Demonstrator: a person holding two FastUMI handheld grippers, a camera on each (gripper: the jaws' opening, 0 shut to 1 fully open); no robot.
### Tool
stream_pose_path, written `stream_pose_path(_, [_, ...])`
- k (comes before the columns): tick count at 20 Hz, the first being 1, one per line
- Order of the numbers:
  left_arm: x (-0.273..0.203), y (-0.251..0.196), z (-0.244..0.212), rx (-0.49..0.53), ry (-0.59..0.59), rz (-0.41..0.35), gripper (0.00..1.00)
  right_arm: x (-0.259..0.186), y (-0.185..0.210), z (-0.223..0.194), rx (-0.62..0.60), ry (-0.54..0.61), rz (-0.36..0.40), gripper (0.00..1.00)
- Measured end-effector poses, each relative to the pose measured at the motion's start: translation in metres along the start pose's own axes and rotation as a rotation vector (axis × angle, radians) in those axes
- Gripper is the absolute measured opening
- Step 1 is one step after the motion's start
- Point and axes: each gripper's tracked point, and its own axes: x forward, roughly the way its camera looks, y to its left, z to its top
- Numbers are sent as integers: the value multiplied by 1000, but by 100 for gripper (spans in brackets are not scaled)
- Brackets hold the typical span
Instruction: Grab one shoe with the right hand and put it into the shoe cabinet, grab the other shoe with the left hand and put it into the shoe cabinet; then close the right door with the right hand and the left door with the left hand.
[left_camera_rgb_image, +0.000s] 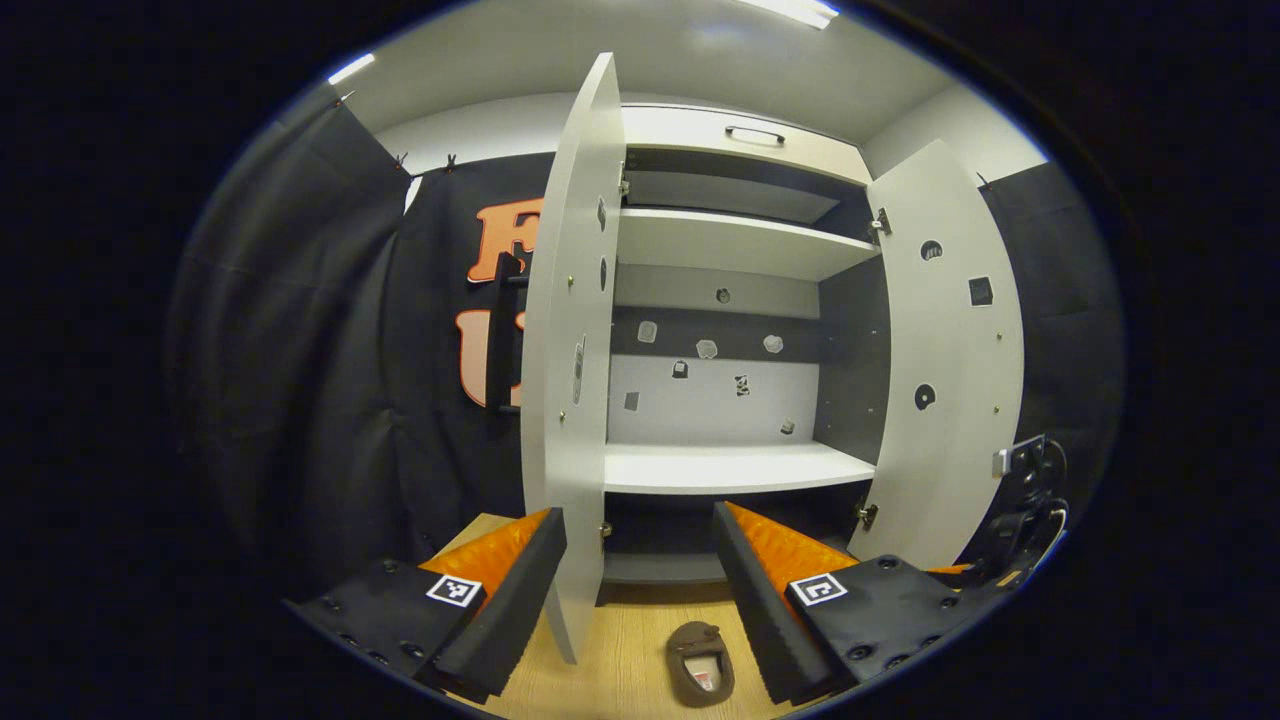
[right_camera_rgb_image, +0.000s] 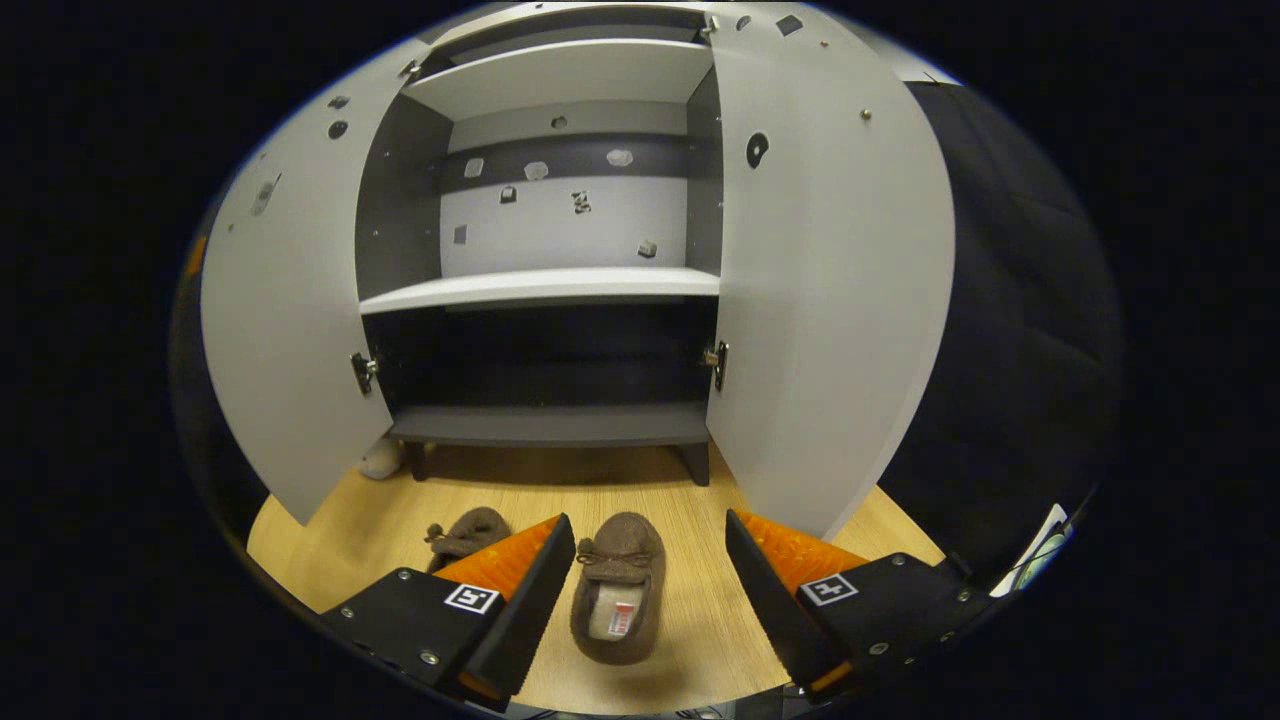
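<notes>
In the right gripper view, one brown shoe (right_camera_rgb_image: 462, 535) is partly hidden behind a finger of the right tongs (right_camera_rgb_image: 650, 600), so just its front end shows. The bottom part of the shoe cabinet (right_camera_rgb_image: 550, 290) is dark and hard to see into. The other brown shoe (right_camera_rgb_image: 618, 587) lies on the wooden floor (right_camera_rgb_image: 700, 620) right between the two fingers of the right tongs, not touching them. These tongs are wide open and hold nothing. They sit low, close to the floor, and point at the cabinet. In the left gripper view, the left tongs (left_camera_rgb_image: 640, 585) are wide open too and hold nothing. A shoe (left_camera_rgb_image: 700, 663) lies on the floor between their fingers, low down, apart from both. The left door (left_camera_rgb_image: 568, 350) stands open, and its edge comes down between these fingers. The right door (left_camera_rgb_image: 940, 350) is open as well. The left tongs sit higher and face the white shelves (left_camera_rgb_image: 735, 466)
</notes>
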Motion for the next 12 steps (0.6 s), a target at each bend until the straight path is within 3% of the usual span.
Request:
stream_pose_path(1, [1, 2, -2, -1, 6, 7, 93, 8, -1, -12, -14, 19, -7, 92])
stream_pose_path(4, [1, 10, -10, 12, 24, 30, 96, 37, -1, -50, -48, 96, -20, 84])
stream_pose_path(12, [0, 26, -20, 17, 54, 70, 96, 85, -6, -126, -26, 283, -29, 53])
